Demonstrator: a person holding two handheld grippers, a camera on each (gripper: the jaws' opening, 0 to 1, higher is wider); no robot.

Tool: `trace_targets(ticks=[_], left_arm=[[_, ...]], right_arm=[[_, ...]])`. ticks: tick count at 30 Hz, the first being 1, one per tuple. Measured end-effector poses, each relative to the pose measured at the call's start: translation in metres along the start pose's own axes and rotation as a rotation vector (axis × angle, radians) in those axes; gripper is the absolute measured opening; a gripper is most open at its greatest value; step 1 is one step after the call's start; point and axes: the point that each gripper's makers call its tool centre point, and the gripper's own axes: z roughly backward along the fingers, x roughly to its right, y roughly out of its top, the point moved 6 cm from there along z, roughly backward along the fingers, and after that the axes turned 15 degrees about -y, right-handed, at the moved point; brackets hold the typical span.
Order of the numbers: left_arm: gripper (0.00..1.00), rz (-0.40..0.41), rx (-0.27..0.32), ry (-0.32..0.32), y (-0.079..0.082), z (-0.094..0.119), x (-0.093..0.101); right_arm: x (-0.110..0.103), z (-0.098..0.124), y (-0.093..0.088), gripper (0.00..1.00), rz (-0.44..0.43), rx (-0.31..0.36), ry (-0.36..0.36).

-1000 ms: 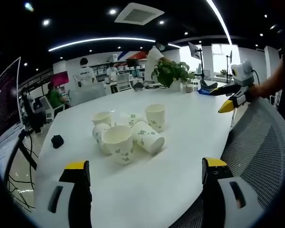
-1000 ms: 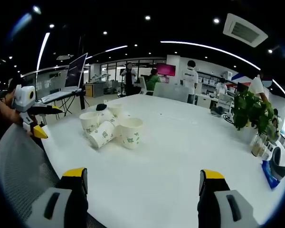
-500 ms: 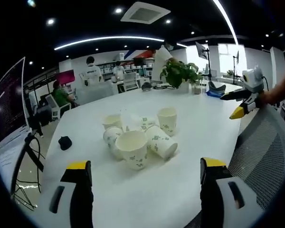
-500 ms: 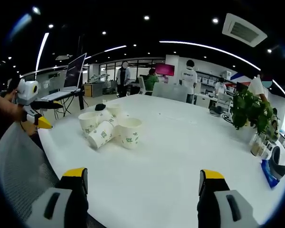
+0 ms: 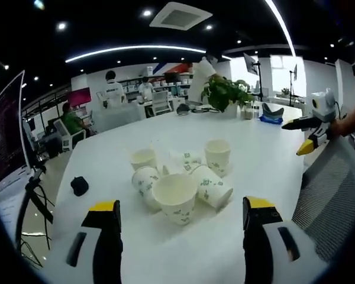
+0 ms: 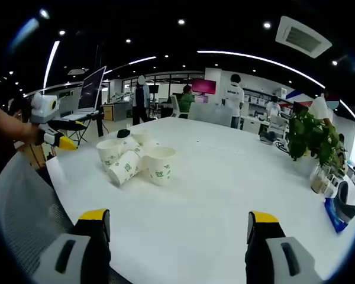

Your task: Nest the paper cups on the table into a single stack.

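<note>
Both the left gripper (image 5: pixel 176 236) and right gripper (image 6: pixel 173 241) hang wide open and empty short of the paper cups (image 5: pixel 180 180), clustered loose mid-bench (image 6: pixel 225 177), some upright, some tipped, apparently lining up a first pick.
</note>
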Motion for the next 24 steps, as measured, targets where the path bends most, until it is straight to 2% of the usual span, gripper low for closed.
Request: trace_targets(ticks=[11,17,21,24], left_arm=[[0.72,0.053,-0.005,-0.014,0.006,-0.014,-0.017],[0.63,0.107,-0.007,0.01,0.002,-0.021,-0.033],[0.6,0.151,0.015,0.024,0.002,-0.025,-0.042],[0.56,0.173,0.018,0.024,0.003,-0.029,-0.043]], right_arm=[[0.0,0.0,0.001,0.97,-0.003,0.002,-0.006],[0.001,0.0,0.001,0.96,0.0,0.002,-0.008],[0.002,0.0,0.0,0.96,0.001,0.002,-0.014],[0.002,0.0,-0.001,0.96,0.007,-0.001,-0.015]])
